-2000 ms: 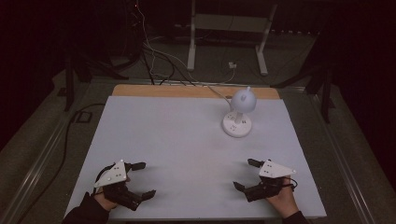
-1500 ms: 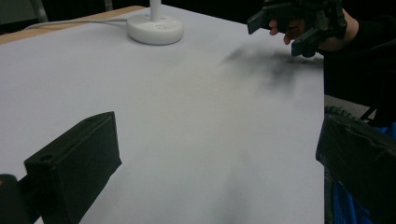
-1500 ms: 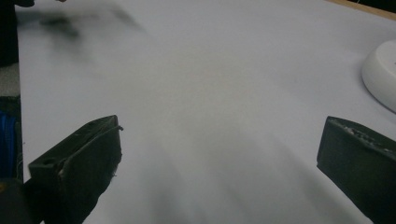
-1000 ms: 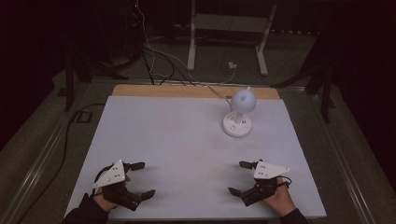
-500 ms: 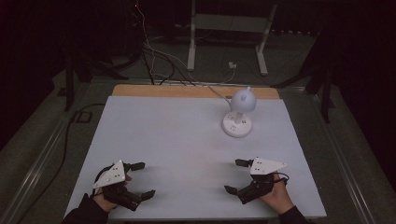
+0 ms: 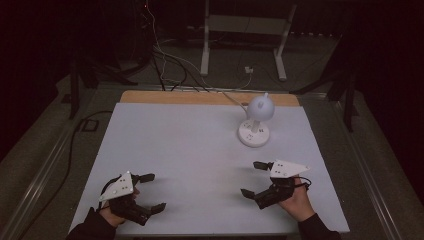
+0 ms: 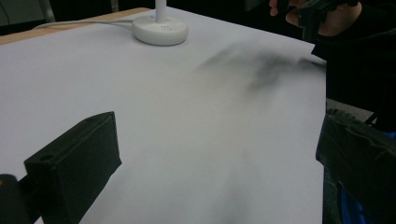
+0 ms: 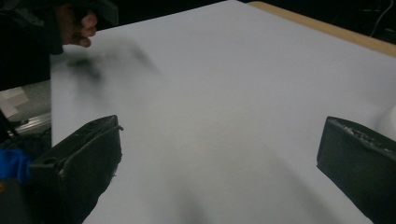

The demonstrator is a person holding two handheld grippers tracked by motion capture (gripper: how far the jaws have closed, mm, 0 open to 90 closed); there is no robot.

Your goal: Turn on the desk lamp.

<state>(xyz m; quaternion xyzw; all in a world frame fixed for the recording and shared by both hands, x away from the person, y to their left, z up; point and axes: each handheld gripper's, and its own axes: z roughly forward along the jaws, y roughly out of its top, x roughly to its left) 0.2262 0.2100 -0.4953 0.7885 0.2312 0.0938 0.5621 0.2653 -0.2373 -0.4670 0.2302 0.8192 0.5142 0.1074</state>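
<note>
Worktop (image 6: 200,150) — white sheet over a wooden top, a wood strip showing along the far edge. Desk lamp (image 6: 256,122) — white, round base and dome head, standing far right, its cord running off the back. Left gripper (image 6: 149,192) — near left corner, jaws wide apart, holding nothing. Right gripper (image 6: 253,178) — near right, jaws wide apart, holding nothing, well short of the lamp.
</note>
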